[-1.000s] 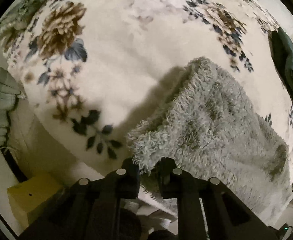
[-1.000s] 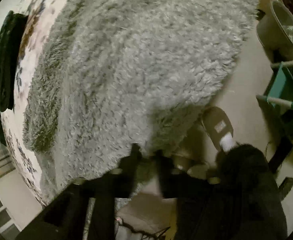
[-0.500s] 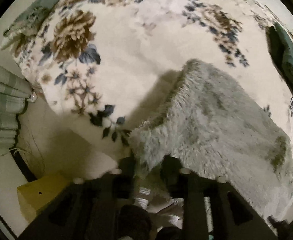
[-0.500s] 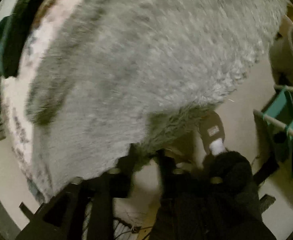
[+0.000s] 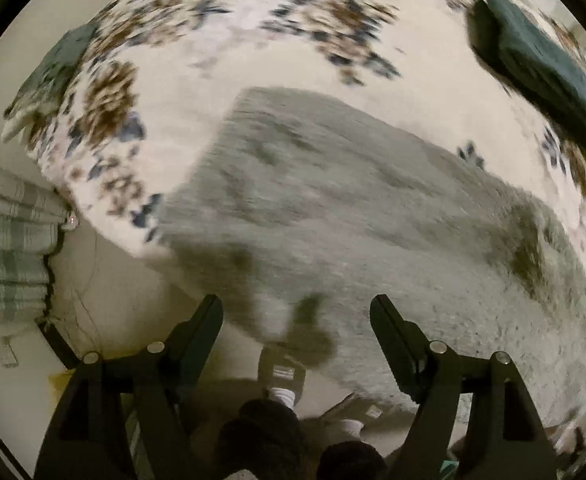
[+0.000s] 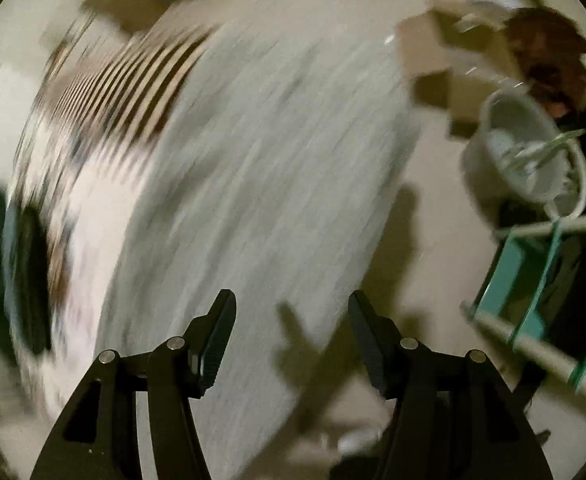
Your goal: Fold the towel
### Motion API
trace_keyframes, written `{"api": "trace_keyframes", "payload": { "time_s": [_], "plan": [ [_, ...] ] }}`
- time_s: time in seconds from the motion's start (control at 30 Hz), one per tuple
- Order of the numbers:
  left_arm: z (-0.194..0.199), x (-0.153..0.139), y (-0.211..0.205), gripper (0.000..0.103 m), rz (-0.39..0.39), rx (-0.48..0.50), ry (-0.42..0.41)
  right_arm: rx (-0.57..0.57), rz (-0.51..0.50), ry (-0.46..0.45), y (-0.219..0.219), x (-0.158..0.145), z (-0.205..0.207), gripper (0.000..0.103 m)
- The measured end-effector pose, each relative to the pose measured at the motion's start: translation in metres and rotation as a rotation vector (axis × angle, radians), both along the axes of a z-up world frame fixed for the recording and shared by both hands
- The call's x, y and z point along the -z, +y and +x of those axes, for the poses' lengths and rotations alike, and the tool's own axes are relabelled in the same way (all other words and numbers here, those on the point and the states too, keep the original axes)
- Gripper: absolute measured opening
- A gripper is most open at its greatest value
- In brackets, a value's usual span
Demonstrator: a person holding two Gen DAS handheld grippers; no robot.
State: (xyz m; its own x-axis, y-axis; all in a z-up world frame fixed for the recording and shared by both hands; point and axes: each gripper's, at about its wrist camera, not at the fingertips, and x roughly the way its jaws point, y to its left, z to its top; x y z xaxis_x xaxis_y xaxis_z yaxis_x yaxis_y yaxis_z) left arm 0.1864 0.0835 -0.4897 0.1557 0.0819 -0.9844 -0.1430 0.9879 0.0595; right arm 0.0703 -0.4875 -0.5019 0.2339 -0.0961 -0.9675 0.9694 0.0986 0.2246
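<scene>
The grey shaggy towel (image 5: 353, 216) lies spread on the floral bedcover (image 5: 253, 40), its near edge hanging over the side of the bed towards the floor. In the left wrist view it reads as a broad slab with a straight far edge and a squared far-left corner, which suggests it is already doubled at least once, though the layers themselves cannot be made out. The left gripper (image 5: 297, 316) hangs above the near edge with its fingers spread wide and nothing between them; the right gripper (image 6: 291, 312) is likewise wide and empty over the same towel (image 6: 253, 200). So, as a judgement, one fold appears laid down and at least a further fold and some squaring-up are probably left. A dark green folded cloth (image 5: 533, 64) sits well apart at the far right of the bed. Below the left gripper, a slippered foot (image 5: 283, 372) stands on the floor. The right wrist view is heavily smeared: the towel's edges there are lost, and only a white bucket (image 6: 521, 152) and a teal rack (image 6: 533, 280) are readable.
</scene>
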Motion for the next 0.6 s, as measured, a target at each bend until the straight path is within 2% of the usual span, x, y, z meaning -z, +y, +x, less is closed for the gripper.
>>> {"api": "trace_keyframes", "payload": {
  "time_s": [0.07, 0.17, 0.23, 0.27, 0.43, 0.6],
  "plan": [
    [0.005, 0.012, -0.021, 0.075, 0.037, 0.038, 0.014, 0.058, -0.028, 0.017, -0.037, 0.009, -0.015, 0.061],
    [0.012, 0.029, -0.037, 0.075, 0.071, 0.054, 0.036, 0.141, 0.006, -0.013, -0.082, 0.035, -0.034, 0.06],
    [0.017, 0.04, -0.044, 0.075, 0.086, 0.056, 0.06, 0.176, 0.029, -0.053, -0.098, 0.051, -0.041, 0.034],
    [0.02, 0.043, -0.045, 0.075, 0.087, 0.049, 0.072, 0.182, 0.041, -0.083, -0.101, 0.054, -0.042, 0.008],
    [0.027, 0.038, -0.058, 0.075, 0.118, 0.066, 0.053, 0.132, -0.056, -0.079, -0.095, 0.029, -0.041, 0.004],
    [0.03, 0.029, -0.083, 0.075, 0.109, 0.108, 0.041, 0.148, 0.033, -0.075, -0.091, 0.043, -0.058, 0.005]
  ]
}}
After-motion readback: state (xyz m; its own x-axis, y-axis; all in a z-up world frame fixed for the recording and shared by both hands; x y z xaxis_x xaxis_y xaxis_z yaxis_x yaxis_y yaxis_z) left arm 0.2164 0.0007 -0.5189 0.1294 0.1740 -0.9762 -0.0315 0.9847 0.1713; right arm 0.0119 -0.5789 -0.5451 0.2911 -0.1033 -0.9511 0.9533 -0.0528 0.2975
